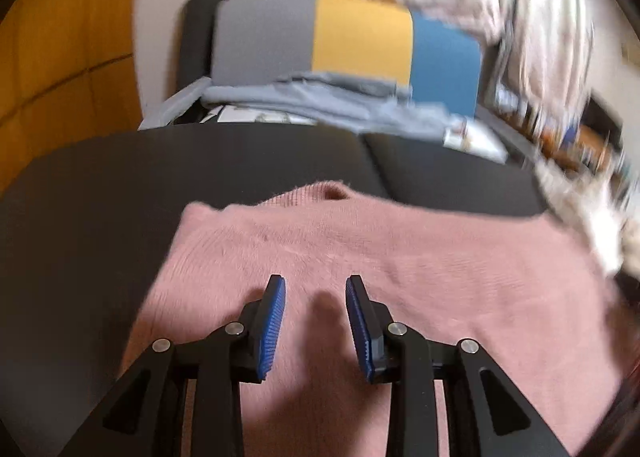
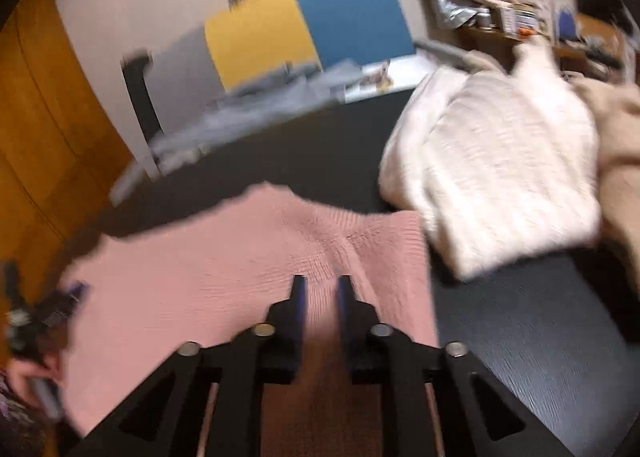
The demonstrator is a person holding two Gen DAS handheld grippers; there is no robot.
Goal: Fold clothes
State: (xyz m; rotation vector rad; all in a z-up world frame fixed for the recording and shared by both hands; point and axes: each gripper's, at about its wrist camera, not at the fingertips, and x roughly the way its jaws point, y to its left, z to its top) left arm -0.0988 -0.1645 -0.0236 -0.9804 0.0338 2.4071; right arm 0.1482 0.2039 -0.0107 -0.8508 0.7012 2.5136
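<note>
A pink knit sweater (image 1: 360, 241) lies spread on the black table (image 1: 120, 185), its neckline at the far edge. My left gripper (image 1: 316, 285) hovers just over the sweater's middle, open, with nothing between its blue pads (image 1: 274, 321). In the right wrist view the pink sweater (image 2: 200, 277) bunches up, its creases running into my right gripper (image 2: 322, 285), whose fingers are drawn close on a fold of it. The left gripper (image 2: 40, 313) shows as a blur at the left edge of that view, with a hand below it.
A white knit garment (image 2: 500, 185) lies heaped on the table right of the sweater, a beige one (image 2: 620, 137) beyond it. Folded grey clothes (image 1: 320, 97) lie behind the table, before a grey, yellow and blue panel (image 1: 360, 37). A wooden door (image 1: 60, 57) stands left.
</note>
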